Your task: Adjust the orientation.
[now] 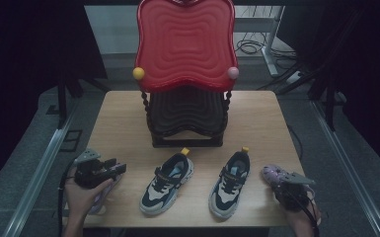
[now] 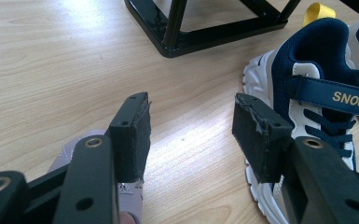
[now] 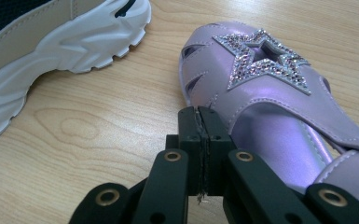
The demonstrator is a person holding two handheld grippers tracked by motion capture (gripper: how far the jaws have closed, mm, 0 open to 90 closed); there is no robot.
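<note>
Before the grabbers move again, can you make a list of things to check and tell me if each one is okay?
1. Left gripper open, nothing between the pads: ok.
2. Right gripper open for grabbing: not ok, it is shut.
3. Right gripper holds the purple sandal: not ok, it sits beside it.
4. Both sneakers upright on the table: ok.
5. Shoe rack has room: cannot tell.
</note>
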